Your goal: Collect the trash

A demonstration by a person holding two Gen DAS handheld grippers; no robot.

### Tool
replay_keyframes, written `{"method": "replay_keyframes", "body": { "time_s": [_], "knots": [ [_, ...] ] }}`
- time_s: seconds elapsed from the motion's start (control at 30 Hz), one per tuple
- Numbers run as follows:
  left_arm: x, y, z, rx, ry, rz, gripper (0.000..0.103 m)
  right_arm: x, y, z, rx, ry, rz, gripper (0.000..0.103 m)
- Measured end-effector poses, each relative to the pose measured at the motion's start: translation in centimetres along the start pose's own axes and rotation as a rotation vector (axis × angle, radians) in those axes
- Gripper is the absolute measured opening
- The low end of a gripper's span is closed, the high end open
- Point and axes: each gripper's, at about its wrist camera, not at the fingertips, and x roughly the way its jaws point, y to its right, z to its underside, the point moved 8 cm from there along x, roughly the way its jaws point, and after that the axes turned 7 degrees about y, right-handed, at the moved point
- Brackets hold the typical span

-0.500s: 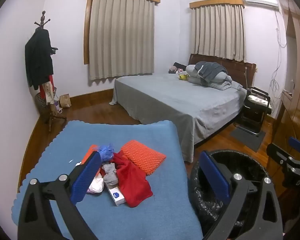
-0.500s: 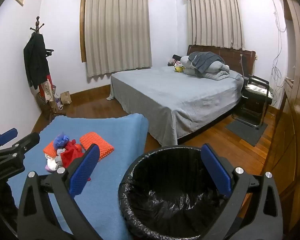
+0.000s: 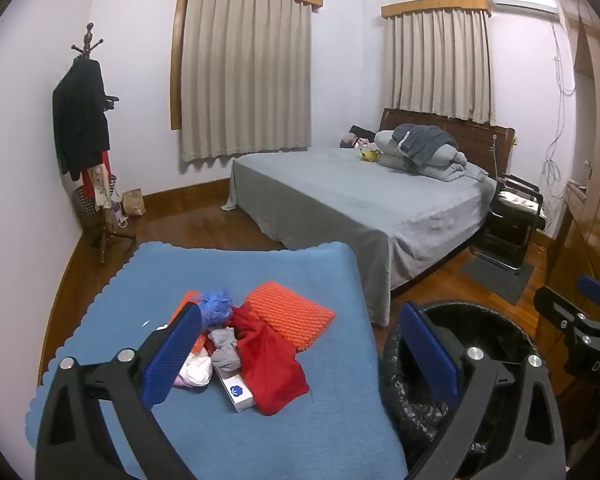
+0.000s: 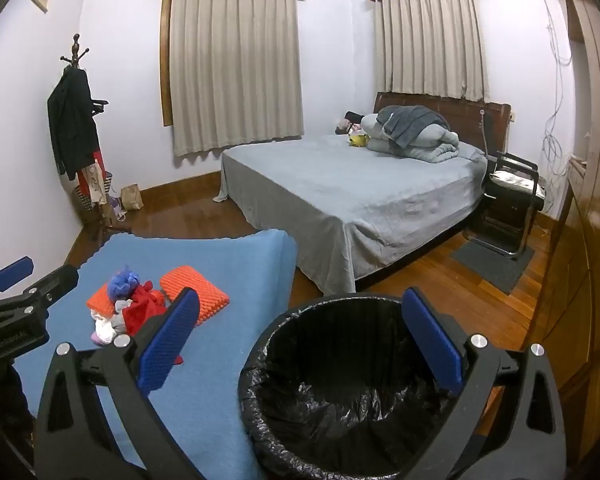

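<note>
Left wrist: our left gripper [image 3: 300, 354] and right gripper [image 4: 298, 338] gape empty; next, probably the pile [image 3: 244, 344] beside the bin [image 4: 340, 380].

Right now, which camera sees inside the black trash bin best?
The right wrist view: the trash bin shows its whole open mouth and black liner. The left wrist view catches only its rim, mostly hidden behind the left gripper's fingers.

Trash heap [image 3: 240, 354] beside black-lined bin [image 4: 340, 392]
</note>
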Motion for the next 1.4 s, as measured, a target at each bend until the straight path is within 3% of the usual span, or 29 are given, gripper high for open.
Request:
{"method": "replay_keyframes", "body": {
  "time_s": [1.4],
  "knots": [
    [0.69, -0.84, -0.82, 0.001, 0.007, -0.003, 0.097, 0.16, -0.35, -0.11, 0.003, -0.001, 0.002, 0.098]
  ]
}}
